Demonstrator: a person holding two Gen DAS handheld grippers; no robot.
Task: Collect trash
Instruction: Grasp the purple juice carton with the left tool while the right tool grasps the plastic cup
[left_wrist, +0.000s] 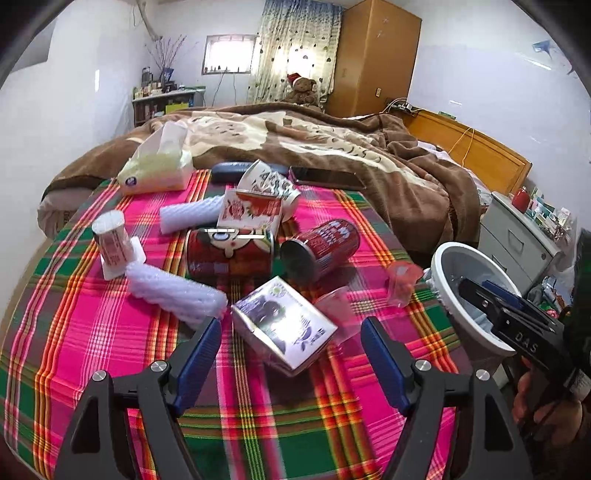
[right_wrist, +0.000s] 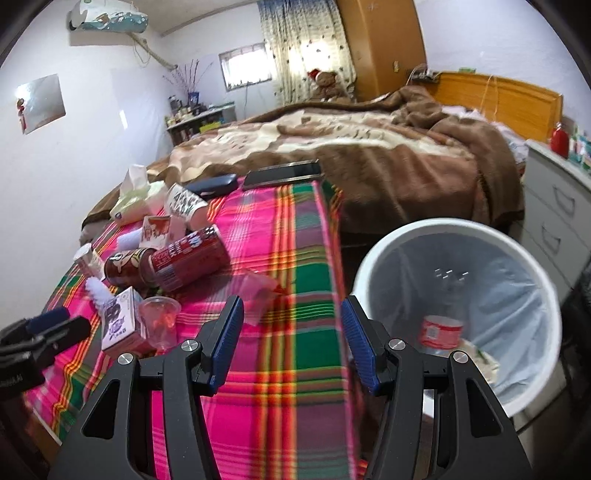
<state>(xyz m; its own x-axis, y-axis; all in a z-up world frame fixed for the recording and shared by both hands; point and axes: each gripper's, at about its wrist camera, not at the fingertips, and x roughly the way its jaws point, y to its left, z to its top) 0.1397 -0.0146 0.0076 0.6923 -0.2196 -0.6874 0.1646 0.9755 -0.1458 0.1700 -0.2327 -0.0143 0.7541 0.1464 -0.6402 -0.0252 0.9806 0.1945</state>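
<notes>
On the bright checked cloth lay a heap of trash: two red cans, little cartons, foam sleeves and clear plastic cups. Both grippers were open and held nothing. The left gripper hung just over the small purple carton, which sat between its blue pads but was not touched. If the jaws closed too fast, the carton could slide away or bump the clear cup beside it and knock it off the edge. The right gripper pointed at the cloth's edge, with the white bin just to its right. A red can lay near the edge and might roll if pushed. The bin already had some trash inside.
</notes>
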